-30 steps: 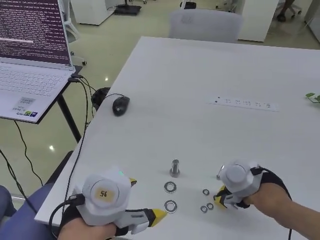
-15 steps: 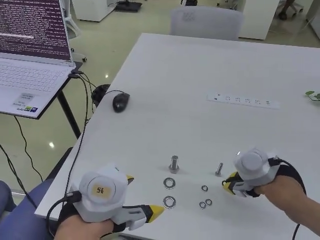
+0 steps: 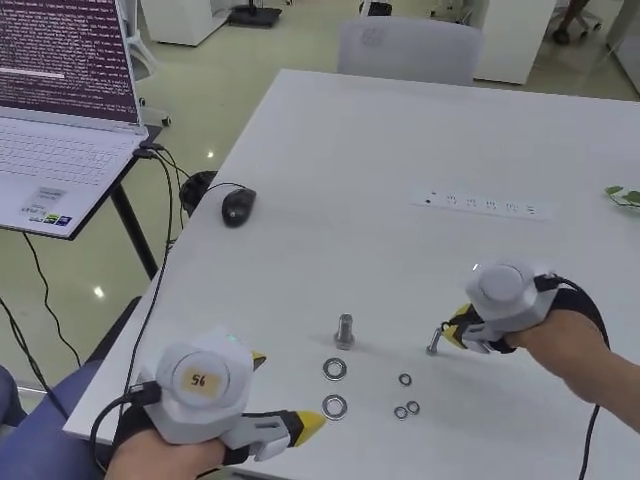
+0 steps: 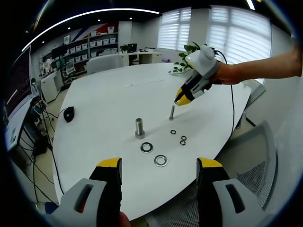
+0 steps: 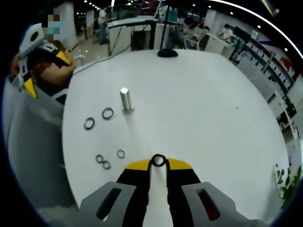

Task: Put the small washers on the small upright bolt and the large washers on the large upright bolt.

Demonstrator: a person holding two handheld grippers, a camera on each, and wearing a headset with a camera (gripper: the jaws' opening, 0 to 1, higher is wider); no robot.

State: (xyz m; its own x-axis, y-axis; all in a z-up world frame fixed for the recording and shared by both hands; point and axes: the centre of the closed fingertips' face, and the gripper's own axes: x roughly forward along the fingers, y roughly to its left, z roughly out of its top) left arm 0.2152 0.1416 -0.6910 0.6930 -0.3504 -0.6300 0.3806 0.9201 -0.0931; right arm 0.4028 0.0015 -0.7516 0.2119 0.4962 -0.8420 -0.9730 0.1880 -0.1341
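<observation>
The large bolt [image 3: 345,330] stands upright on the white table, and two large washers [image 3: 335,369] lie flat in front of it. The small bolt [image 3: 433,343] stands to its right, with three small washers [image 3: 405,380] loose nearby. My right gripper [image 3: 455,328] hovers right beside the small bolt's top, shut on a small washer [image 5: 158,161] held at its tips. My left gripper [image 3: 284,392] rests open near the front edge, just left of the nearer large washer [image 4: 161,161]. In the left gripper view the right gripper [image 4: 185,97] hangs above the small bolt [image 4: 172,112].
A black mouse [image 3: 238,207] lies at the table's left side and a white power strip [image 3: 480,207] farther back. A laptop [image 3: 60,150] stands on a stand to the left. A chair [image 3: 405,50] is at the far edge.
The right gripper has risen from the loose small washers and moved back and right to the small bolt. The left gripper has barely moved.
</observation>
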